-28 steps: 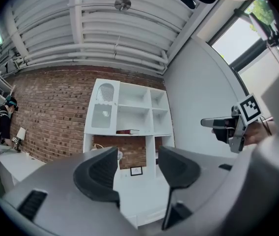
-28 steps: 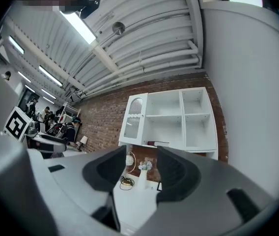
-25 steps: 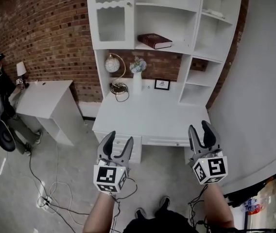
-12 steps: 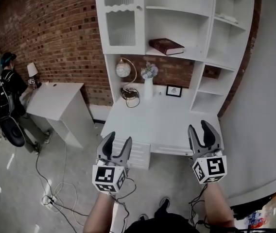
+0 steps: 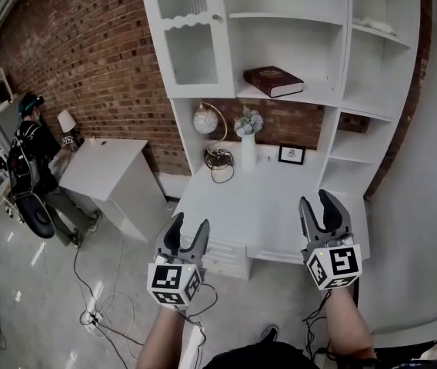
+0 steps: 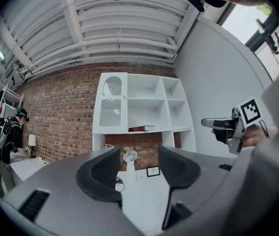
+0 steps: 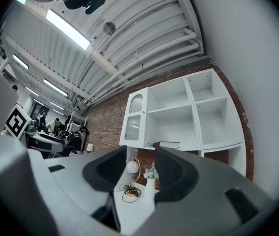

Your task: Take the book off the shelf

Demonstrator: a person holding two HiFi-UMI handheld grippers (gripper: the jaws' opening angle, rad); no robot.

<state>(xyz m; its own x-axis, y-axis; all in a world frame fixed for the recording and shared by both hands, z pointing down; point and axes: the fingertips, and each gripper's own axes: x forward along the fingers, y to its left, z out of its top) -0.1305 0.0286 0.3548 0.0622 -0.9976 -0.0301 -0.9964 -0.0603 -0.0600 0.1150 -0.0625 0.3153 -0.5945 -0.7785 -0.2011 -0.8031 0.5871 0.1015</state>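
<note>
The book (image 5: pixel 275 81) is a dark maroon hardback with a faint ornamental pattern on the cover and a pale band of page edges showing along its front-right side. It lies flat, cover up, on the board of the wide open compartment in the white shelf unit (image 5: pixel 334 68), about midway across that compartment and close to its front edge, right of the glazed cabinet door (image 5: pixel 190 48). It sits askew to the front edge, with one corner turned toward the front. From the left gripper view the book (image 6: pixel 141 129) reads as a low, long bar, so its long axis runs roughly along the width of the shelf, skewed toward the front right; the exact angle cannot be fixed. The right gripper view shows the same flat bar (image 7: pixel 166 144). Nothing rests on it or touches it. Below, on the table (image 5: pixel 272 214), a white vase of flowers (image 5: pixel 248 141), a round clock (image 5: pixel 205 120), a coil of cable (image 5: pixel 218 158) and a small framed picture (image 5: pixel 291 155) stand along the back edge. The left gripper (image 5: pixel 188 227) is held low at the table's front left corner, its jaws apart and empty. The right gripper (image 5: pixel 317 204) is held over the table's front right part, jaws likewise apart with nothing between them. Both are well apart from the book. A person (image 5: pixel 34 156) stands at a second white table (image 5: pixel 107 171) by the brick wall (image 5: pixel 88 60).
</note>
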